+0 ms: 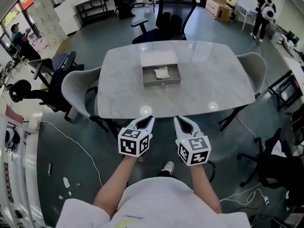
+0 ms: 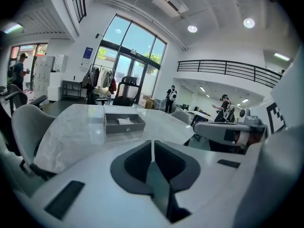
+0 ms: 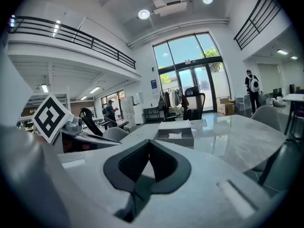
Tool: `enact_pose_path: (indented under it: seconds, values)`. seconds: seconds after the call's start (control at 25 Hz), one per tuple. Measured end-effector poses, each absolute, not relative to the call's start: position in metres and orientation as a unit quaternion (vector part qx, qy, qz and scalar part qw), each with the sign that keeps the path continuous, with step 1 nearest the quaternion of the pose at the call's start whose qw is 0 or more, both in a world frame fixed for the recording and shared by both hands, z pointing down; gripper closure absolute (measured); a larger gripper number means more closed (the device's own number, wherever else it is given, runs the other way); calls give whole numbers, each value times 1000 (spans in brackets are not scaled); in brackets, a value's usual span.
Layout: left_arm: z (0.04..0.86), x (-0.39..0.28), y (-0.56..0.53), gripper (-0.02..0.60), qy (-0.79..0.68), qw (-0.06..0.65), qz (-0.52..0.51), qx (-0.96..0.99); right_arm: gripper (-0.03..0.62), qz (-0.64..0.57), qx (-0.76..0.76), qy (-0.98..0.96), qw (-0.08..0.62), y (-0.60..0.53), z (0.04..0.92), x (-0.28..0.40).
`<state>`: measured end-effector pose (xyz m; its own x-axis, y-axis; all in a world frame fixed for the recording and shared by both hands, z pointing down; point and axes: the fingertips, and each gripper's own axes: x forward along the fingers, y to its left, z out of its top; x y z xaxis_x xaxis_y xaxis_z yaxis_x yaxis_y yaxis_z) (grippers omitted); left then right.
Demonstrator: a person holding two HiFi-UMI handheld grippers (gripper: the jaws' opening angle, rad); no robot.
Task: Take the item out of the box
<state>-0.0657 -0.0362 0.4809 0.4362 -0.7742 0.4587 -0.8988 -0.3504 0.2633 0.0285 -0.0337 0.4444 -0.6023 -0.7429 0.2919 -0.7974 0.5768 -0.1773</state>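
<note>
Both grippers are shut and empty: the left gripper (image 2: 152, 144) shows only a hairline slit between its jaws, and the right gripper's (image 3: 149, 144) jaws meet at the tips. They hang side by side just off the near edge of the surface (image 1: 213, 80), well short of the box (image 1: 161, 83). The box sits open at mid-surface, straight ahead and about midway between the two, so neither looks clearly nearer. The item (image 1: 162, 72), small, white and crumpled, lies on the box floor, slightly wider across than deep. Reaching it should mean going forward over the front wall, opening, then coming down.
</note>
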Motion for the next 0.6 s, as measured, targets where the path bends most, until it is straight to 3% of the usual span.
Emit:
enact_pose_path:
  seconds: [0.6]
  values:
    - [475,-29,-89,557,-553,233,136,788,589,143,376,-912,77,-86,437,56]
